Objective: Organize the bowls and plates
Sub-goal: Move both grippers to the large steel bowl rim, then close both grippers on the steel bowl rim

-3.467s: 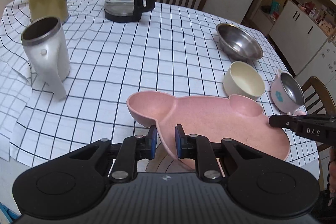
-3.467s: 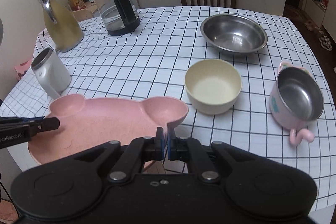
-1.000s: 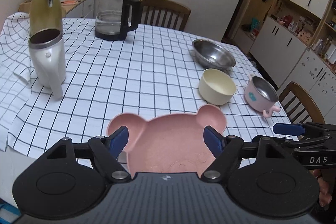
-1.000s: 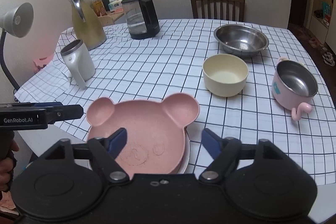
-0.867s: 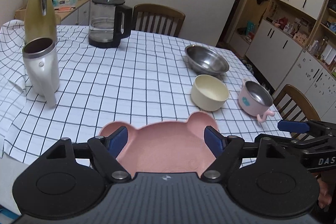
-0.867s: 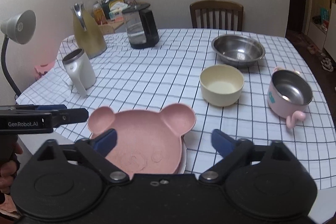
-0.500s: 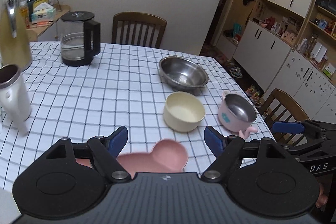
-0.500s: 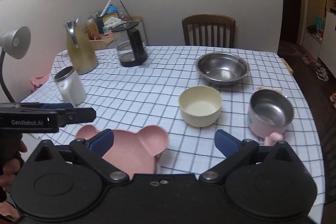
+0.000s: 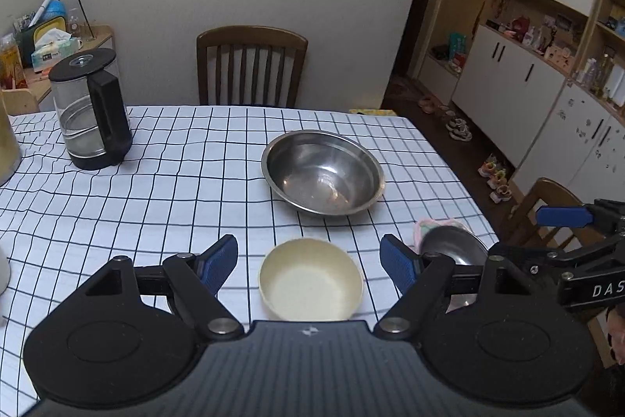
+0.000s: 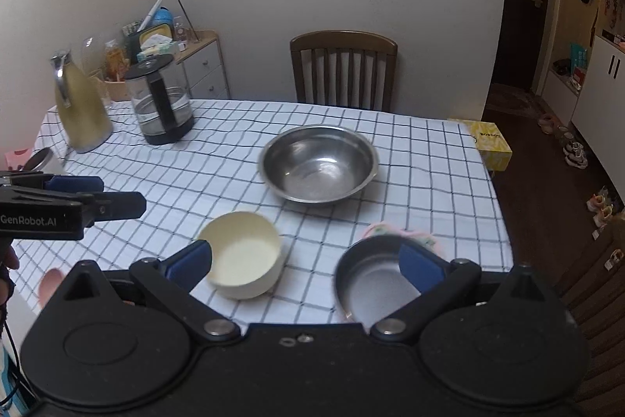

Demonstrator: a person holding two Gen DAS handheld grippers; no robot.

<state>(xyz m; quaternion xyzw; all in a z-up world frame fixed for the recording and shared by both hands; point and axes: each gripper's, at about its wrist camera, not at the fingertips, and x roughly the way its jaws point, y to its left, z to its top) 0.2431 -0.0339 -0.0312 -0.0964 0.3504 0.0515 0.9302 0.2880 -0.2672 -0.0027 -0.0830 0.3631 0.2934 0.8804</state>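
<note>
Hovering wide and empty, both tongs (image 9: pixel 308 258) (image 10: pixel 304 262) face 2 bowls, cream bowl (image 9: pixel 310 279) nearest.

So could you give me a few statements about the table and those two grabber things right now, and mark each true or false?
1. Both grippers are open and hold nothing. True: the left gripper and the right gripper have their fingers spread wide.
2. The cream bowl sits inside the steel bowl. False: they stand apart on the tablecloth, the cream bowl nearer the cameras.
3. The kettle stands upright on the table. True.
4. The pink cup lies tipped on its side. False: it stands upright, its steel inside showing.
5. A chair stands at the far side of the table. True.
</note>
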